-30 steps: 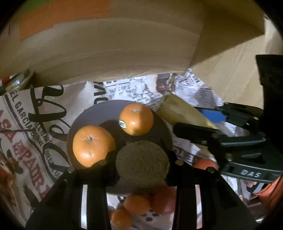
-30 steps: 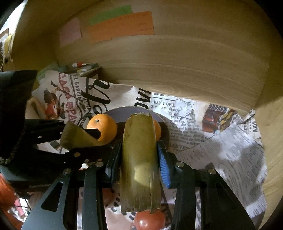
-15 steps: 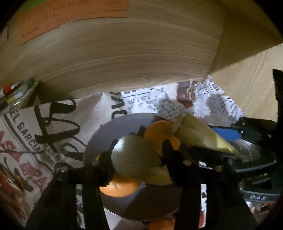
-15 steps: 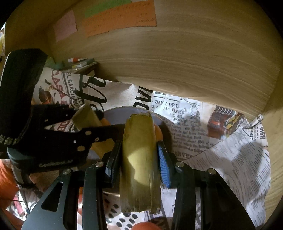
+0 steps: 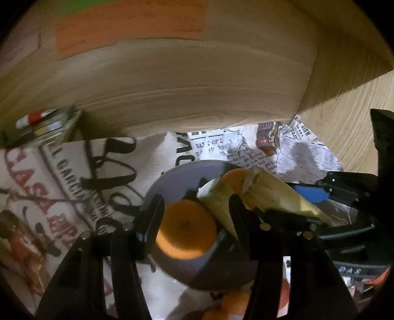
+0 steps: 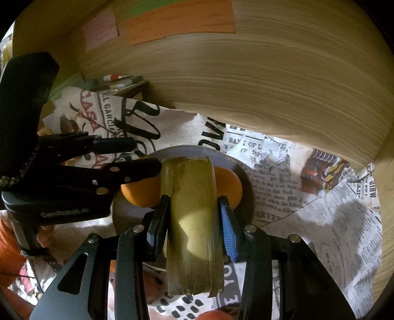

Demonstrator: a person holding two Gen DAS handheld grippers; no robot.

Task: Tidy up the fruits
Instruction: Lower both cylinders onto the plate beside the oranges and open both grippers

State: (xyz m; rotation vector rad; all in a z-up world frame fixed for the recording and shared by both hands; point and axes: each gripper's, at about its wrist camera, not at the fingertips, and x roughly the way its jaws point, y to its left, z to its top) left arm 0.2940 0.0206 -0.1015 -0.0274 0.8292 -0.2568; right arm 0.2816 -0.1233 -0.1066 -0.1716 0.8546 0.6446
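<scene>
Right wrist: husk-wrapped piece point(image 6: 194, 209) clamped between jaws (above plate point(image 6: 246, 182)).

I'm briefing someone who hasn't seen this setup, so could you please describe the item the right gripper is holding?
Find the grey plate on the newspaper-covered table before the wooden wall. Just above it, the right gripper clamps a long yellow-green husk-wrapped piece. Unlike the round oranges on the plate, it is elongated, fibrous and dull green.

Two round orange fruits point(image 6: 141, 194) point(image 6: 229, 183) are seen on one round grey plate point(image 6: 247, 194) in the middle of the frame. Two pale green wrapped pieces point(image 5: 219, 204) point(image 5: 278, 197) are counted. Three paper notes, pink point(image 6: 99, 28), green point(image 6: 152, 6) and orange point(image 6: 182, 21), are seen at the upper left.
</scene>
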